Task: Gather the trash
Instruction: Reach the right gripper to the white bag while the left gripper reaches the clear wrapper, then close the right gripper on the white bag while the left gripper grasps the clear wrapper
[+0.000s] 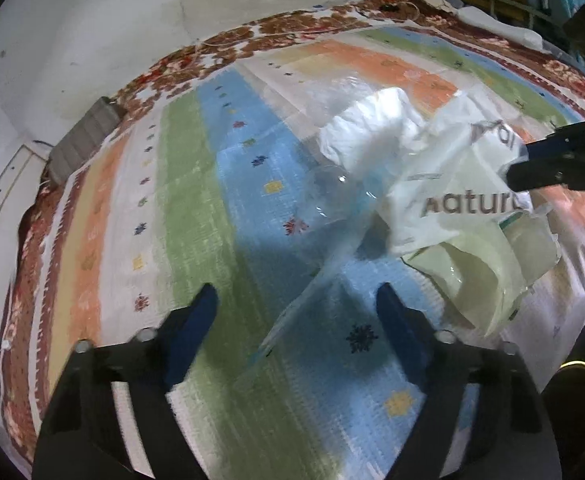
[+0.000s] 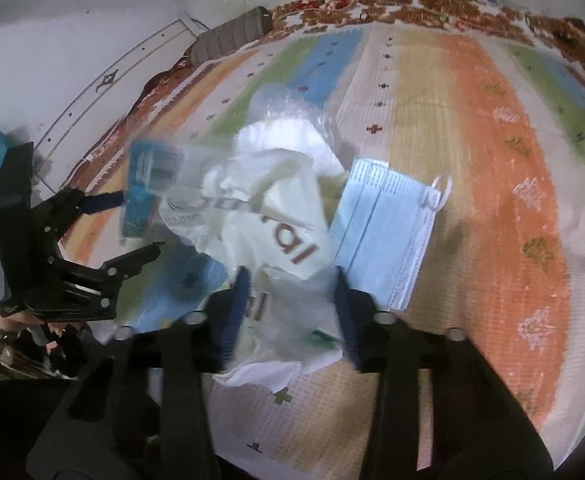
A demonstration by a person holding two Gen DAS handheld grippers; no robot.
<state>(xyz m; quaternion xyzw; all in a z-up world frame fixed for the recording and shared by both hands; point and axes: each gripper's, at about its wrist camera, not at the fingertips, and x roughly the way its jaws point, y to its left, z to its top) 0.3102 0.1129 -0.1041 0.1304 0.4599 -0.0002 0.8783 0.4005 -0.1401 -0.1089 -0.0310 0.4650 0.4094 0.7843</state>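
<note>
- Crumpled white plastic bag [image 2: 268,216] lies mid-frame on the striped rug [image 2: 492,208] — light, soft, slippery; pinch a bunched fold
- Right gripper [image 2: 290,304] straddles its lower edge, grip unclear
- Left gripper [image 1: 296,320] open — clear film between its jaws

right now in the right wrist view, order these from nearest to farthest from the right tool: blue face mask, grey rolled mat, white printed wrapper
1. white printed wrapper, between the right tool's fingers
2. blue face mask, just right of the tool
3. grey rolled mat, far off at the rug's top left edge
</note>
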